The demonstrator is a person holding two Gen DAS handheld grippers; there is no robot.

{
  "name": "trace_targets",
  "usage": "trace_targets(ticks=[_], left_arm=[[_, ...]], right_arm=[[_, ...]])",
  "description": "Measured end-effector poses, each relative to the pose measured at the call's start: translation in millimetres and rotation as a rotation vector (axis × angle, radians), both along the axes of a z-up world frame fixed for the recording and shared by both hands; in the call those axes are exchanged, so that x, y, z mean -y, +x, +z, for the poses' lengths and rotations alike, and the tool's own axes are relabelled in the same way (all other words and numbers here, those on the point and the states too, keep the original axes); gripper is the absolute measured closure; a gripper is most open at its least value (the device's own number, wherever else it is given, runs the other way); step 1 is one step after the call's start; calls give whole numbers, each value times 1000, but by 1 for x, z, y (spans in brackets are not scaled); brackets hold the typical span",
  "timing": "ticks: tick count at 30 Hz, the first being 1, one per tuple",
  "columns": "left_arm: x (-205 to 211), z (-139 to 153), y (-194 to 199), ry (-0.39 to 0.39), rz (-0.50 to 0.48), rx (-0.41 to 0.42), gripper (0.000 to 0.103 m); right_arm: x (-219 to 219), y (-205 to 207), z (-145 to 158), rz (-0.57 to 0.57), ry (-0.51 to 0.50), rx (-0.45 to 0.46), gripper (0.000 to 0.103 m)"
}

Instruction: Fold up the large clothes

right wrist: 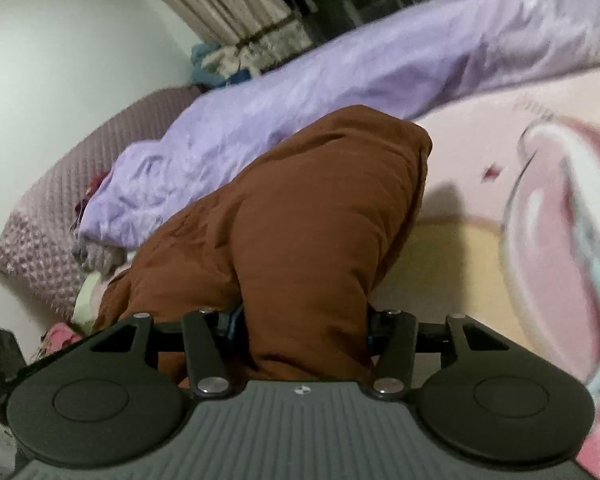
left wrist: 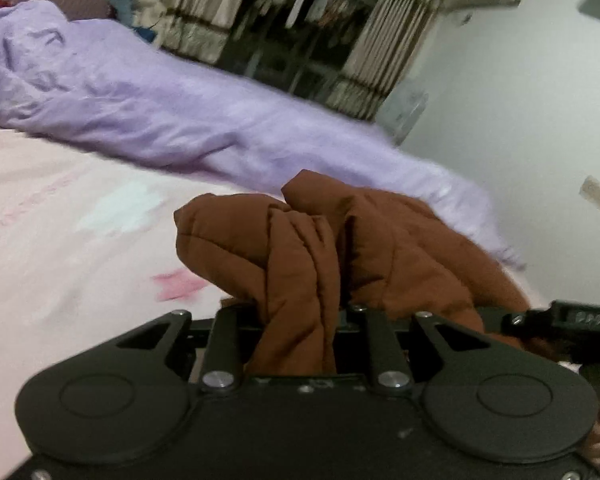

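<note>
Holding: brown padded garment (left wrist: 300, 248) bunched between both grippers, lifted off the pink bedsheet (left wrist: 60, 220).
Left gripper (left wrist: 296, 316): clamped on a thin twisted fold, which runs on toward 12 o'clock.
Right gripper (right wrist: 304, 320): closed on a thick bulge, long axis toward 12–1 o'clock.
Nearer: neither; both grip.
Beyond: purple duvet (right wrist: 340, 80) at 11–12 o'clock.

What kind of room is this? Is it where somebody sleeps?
Most likely a bedroom. There's a bed with a pink sheet, a rumpled purple quilt lying on it, and striped curtains at a dark window behind.
</note>
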State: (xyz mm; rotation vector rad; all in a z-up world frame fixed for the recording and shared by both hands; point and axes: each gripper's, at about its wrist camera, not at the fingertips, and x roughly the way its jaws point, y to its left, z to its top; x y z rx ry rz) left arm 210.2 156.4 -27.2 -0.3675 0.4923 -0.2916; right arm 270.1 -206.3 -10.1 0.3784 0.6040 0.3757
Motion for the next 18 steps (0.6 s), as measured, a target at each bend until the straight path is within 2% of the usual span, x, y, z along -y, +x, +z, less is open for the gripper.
trace_targets(ticks=[3,7,10,12,13,14,16,17,18], left_arm=[[41,9,8,-38,-60,13,84],[103,12,19,-52,-156,20,84],[153,5,27,-24,-196,55,84],[178,-11,38,-3,-208,15,83],[186,-22,44,3,-210,-19,82],[192,-34,51,12,-207,-54,79],[198,-61,64,50,-189,-124,68],[198,-72,71,74,-185,-153,49],[194,-78,74,81,-194,-168,41]], right_arm=[[45,-12,21,-45,-28,16,43],[110,-24,33,-116,-42,16,42],[154,-24,24,-168,-39,10,41],[175,-18,9,-187,-33,-19,39],[181,-13,-1,-185,-40,-32,35],[188,-8,-13,-177,-47,-48,32],[203,3,-39,-156,-48,-96,11],[207,7,-50,-173,-35,-129,11],[214,6,-58,-183,5,-139,8]])
